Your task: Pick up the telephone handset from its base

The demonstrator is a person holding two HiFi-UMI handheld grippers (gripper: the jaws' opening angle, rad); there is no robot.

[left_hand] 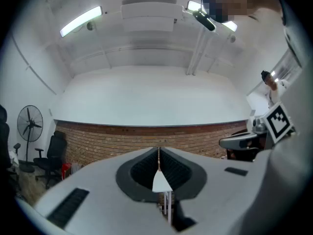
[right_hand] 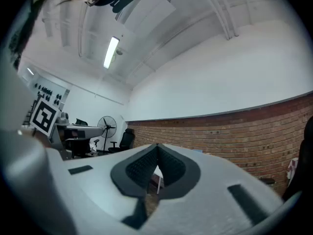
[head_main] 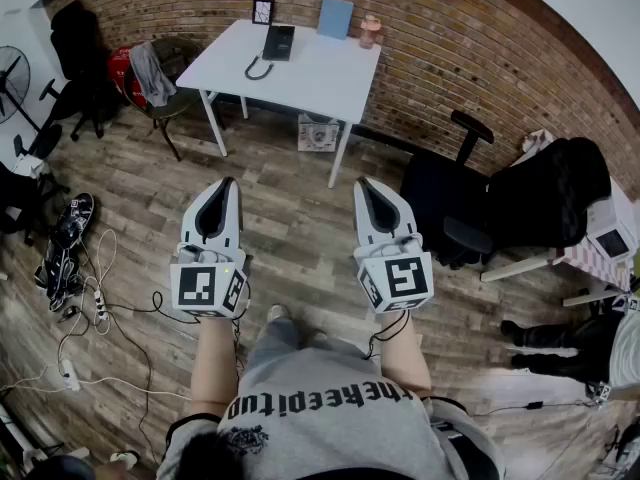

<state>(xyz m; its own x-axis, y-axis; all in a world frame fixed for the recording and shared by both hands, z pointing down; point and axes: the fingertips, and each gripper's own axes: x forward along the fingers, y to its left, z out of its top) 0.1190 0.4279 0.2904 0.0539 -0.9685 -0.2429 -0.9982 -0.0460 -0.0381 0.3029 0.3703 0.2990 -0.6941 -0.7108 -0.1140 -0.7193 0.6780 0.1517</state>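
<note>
Nothing is done yet: the telephone handset (head_main: 271, 42) seems to rest on its base (head_main: 284, 41) on the far desk (head_main: 320, 76), well apart from the left hand-held gripper (head_main: 228, 182) and the right hand-held gripper (head_main: 362, 181), both closed and empty.

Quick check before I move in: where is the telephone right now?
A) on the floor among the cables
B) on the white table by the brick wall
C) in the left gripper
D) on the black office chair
B: the head view shows the telephone on the white table at the brick wall, far ahead of the left gripper and right gripper, both shut and empty.
</note>
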